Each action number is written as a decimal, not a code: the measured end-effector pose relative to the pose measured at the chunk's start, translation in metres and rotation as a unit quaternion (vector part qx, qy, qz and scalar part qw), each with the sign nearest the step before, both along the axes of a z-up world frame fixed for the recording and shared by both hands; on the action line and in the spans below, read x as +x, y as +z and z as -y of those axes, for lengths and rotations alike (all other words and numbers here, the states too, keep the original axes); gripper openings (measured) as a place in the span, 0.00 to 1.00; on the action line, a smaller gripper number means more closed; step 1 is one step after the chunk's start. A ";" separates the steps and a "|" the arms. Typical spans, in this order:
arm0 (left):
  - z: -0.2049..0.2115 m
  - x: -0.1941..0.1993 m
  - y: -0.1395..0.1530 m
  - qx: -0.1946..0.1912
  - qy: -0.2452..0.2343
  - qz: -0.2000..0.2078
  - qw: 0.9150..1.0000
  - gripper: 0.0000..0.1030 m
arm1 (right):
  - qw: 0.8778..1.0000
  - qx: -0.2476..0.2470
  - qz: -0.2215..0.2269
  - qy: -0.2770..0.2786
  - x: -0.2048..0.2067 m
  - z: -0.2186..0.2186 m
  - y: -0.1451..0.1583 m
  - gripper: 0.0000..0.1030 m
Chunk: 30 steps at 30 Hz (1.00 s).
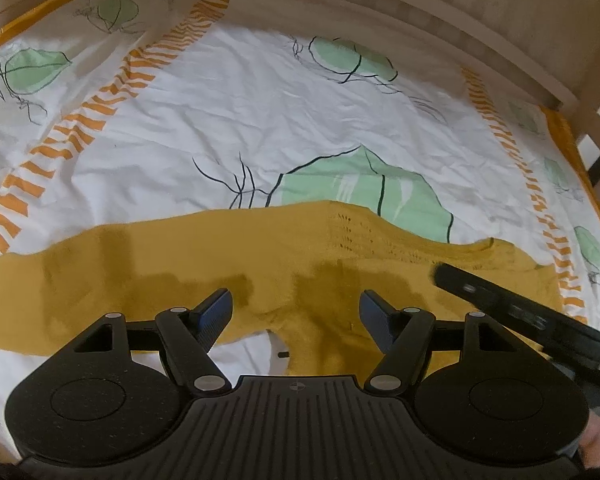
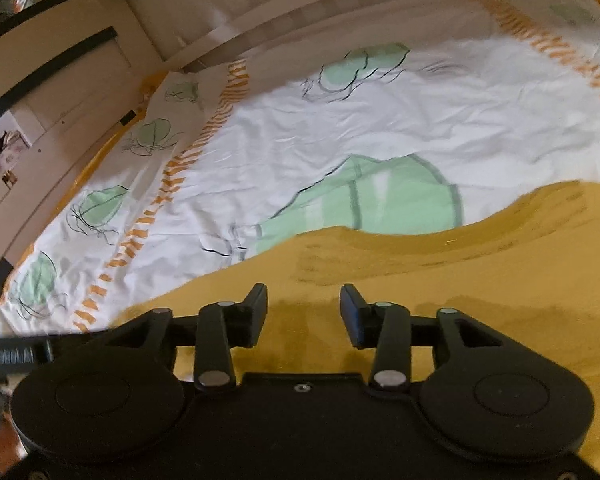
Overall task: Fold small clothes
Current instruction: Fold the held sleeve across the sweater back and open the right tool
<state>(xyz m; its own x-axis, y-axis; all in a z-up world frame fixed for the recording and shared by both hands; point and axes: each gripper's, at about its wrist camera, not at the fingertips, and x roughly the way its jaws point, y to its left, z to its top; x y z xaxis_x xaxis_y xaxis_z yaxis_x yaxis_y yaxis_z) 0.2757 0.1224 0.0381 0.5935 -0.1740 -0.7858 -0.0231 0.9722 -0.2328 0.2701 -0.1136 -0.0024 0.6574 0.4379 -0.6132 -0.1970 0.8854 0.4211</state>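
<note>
White bedding [image 1: 236, 112] printed with green leaf shapes and orange striped bands covers a bed, with a pale wooden frame [image 1: 440, 28] curving round its far edge.

Nearest in the left wrist view, the left gripper [image 1: 296, 308] hangs just over the cloth with its jaws spread wide and nothing between them. Its blue-padded fingers [image 1: 216, 312] stand clear of the fabric as far as can be seen. Beneath and beyond them lies the garment [image 1: 160, 272], a mustard knit spread flat on the bedding. Its long axis runs side to side across that view, from the left edge to the right side. The near hem has a notch of white showing through just in front of the gripper. An openwork patch sits at the far edge, right of centre. The right end of the knit rises in a small fold, where the dark bar of the right gripper [image 1: 512, 308] reaches in from the lower right.

From the right wrist view, the right gripper [image 2: 304, 312] is over the same garment [image 2: 460, 272], jaws parted with only flat knit below the gap; no cloth is pinched. Here the knit runs from lower left up to the right edge. Beyond it lie a large green leaf print, then the frame and a wall with dark slats [image 2: 52, 60].
</note>
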 end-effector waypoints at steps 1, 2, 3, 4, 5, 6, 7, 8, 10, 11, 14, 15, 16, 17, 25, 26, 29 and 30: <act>0.001 0.001 -0.001 -0.003 0.000 -0.001 1.000 0.67 | 1.000 -0.009 0.003 -0.005 -0.003 0.009 -0.001 0.56; 0.002 0.002 -0.003 -0.006 -0.001 -0.003 1.000 0.67 | 1.000 -0.019 0.008 -0.008 -0.008 0.021 -0.002 0.59; 0.003 0.003 -0.005 -0.010 -0.001 -0.003 1.000 0.67 | 0.999 -0.033 0.013 -0.011 -0.012 0.031 -0.003 0.61; 0.005 0.004 -0.007 -0.014 -0.003 -0.001 1.000 0.67 | 0.998 -0.052 0.017 -0.013 -0.015 0.040 -0.005 0.64; 0.007 0.004 -0.009 -0.018 -0.005 0.002 1.000 0.67 | 0.997 -0.074 0.021 -0.017 -0.019 0.049 -0.007 0.67; 0.009 0.005 -0.011 -0.019 -0.007 0.006 1.000 0.67 | 0.995 -0.093 0.024 -0.019 -0.021 0.056 -0.010 0.69; 0.012 0.005 -0.013 -0.018 -0.009 0.011 1.000 0.67 | 0.993 -0.112 0.029 -0.023 -0.027 0.067 -0.011 0.74; 0.016 0.006 -0.015 -0.013 -0.011 0.017 1.000 0.67 | 0.991 -0.125 0.033 -0.026 -0.031 0.076 -0.013 0.77; 0.025 0.008 -0.020 0.005 -0.018 0.029 0.999 0.67 | 0.989 -0.143 0.037 -0.031 -0.038 0.095 -0.017 0.79; 0.029 0.009 -0.023 0.016 -0.022 0.034 0.999 0.67 | 0.988 -0.148 0.036 -0.035 -0.040 0.103 -0.019 0.79; 0.045 0.014 -0.037 0.054 -0.038 0.040 0.997 0.67 | 0.986 -0.156 0.043 -0.047 -0.047 0.125 -0.024 0.79; 0.049 0.016 -0.042 0.061 -0.043 0.039 0.996 0.67 | 0.985 -0.158 0.048 -0.048 -0.050 0.131 -0.025 0.79; 0.054 0.017 -0.048 0.067 -0.050 0.037 0.996 0.67 | 0.984 -0.162 0.051 -0.048 -0.051 0.135 -0.027 0.79; 0.058 0.019 -0.054 0.072 -0.058 0.033 0.995 0.67 | 0.983 -0.169 0.053 -0.050 -0.053 0.140 -0.028 0.79; 0.069 0.029 -0.082 0.045 -0.080 0.009 0.996 0.55 | 0.988 -0.142 0.041 -0.054 -0.055 0.170 -0.039 0.79; 0.069 0.029 -0.084 0.044 -0.082 0.006 0.996 0.53 | 0.989 -0.134 0.037 -0.056 -0.054 0.175 -0.039 0.78; 0.071 0.033 -0.090 0.036 -0.082 -0.004 0.996 0.48 | 0.989 -0.127 0.035 -0.064 -0.052 0.183 -0.038 0.78; 0.074 0.035 -0.090 0.031 -0.082 -0.001 0.996 0.47 | 0.989 -0.128 0.036 -0.066 -0.052 0.186 -0.038 0.78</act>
